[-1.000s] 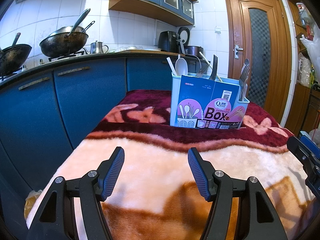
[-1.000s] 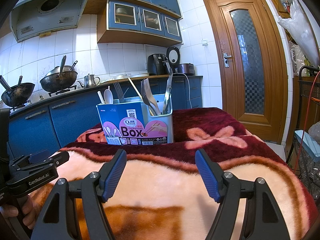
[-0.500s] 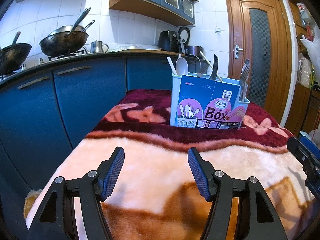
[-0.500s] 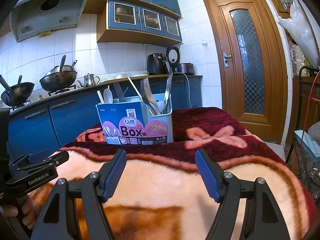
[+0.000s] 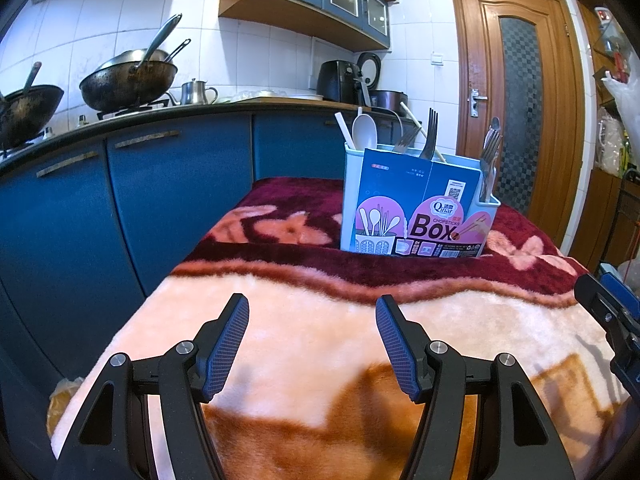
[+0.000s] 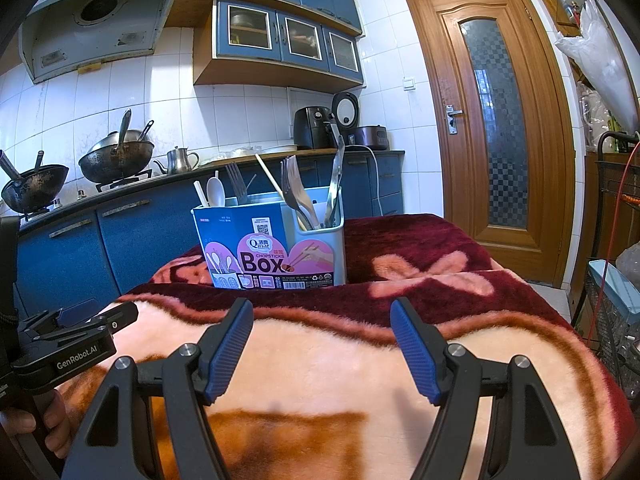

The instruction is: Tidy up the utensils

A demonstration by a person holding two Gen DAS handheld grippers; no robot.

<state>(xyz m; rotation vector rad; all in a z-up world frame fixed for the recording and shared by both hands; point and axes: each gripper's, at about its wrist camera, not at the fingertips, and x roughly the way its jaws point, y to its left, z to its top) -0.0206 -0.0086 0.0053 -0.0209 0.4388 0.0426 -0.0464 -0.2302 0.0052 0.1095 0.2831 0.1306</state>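
Ahead of both pairs of fingers, well beyond their tips, a pale blue utensil holder (image 5: 416,200) is seen standing upright on the dark red band of a plush blanket (image 5: 320,332), with a printed cardboard sleeve (image 6: 264,248) marked "Box" wrapped across its front. Inside it, forks (image 6: 294,184) and a long metal utensil (image 6: 335,184) are held in the end compartment nearest the door; a white spoon (image 5: 364,132), more forks (image 5: 430,134) and pale chopsticks (image 6: 270,178) are held in the compartments behind the sleeve, though the exact partitions cannot be told.

The left gripper (image 5: 312,344) is held low over the peach part of the blanket, aimed slightly downward at the holder, its blue pads (image 5: 226,348) spread wide with nothing between them. The right gripper (image 6: 322,346) is posed likewise, fingers wide and empty. A hand (image 6: 24,424) is seen gripping the left tool's handle in the right wrist view.

Between the fingertips and the holder, only open blanket is seen. Beyond the left fingers the blanket's edge drops off just beside blue cabinet doors (image 5: 120,216); beyond the right fingers it falls away toward a wire rack (image 6: 612,312).
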